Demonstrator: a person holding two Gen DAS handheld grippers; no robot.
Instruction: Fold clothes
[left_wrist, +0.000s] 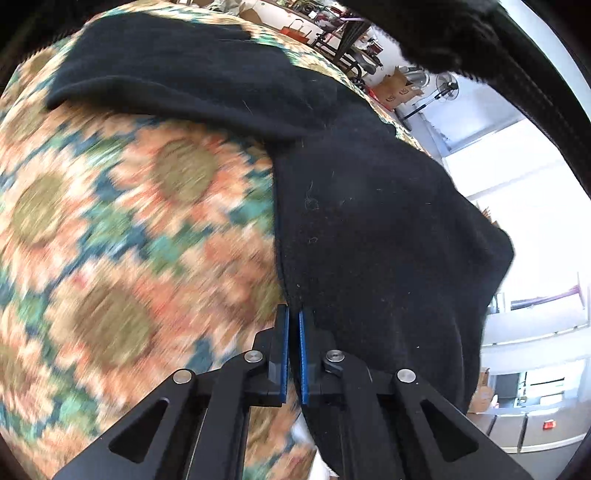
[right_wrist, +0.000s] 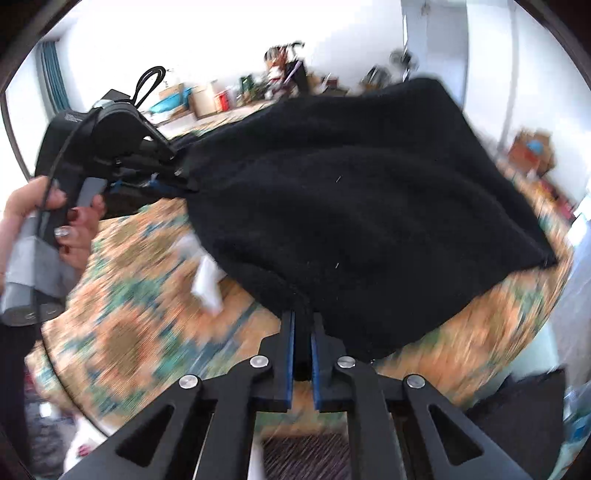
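both tongs (left_wrist: 292, 314) (right_wrist: 303, 317) pinch the black garment (right_wrist: 351, 206); no legible writing.

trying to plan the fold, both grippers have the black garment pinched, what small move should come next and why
Probably carry both held edges forward together. The left hand-held gripper and right hand-held gripper are shut on the black garment, which hangs lifted above the sunflower tablecloth while its far part lies flat, so laying the edge over it would complete a fold.
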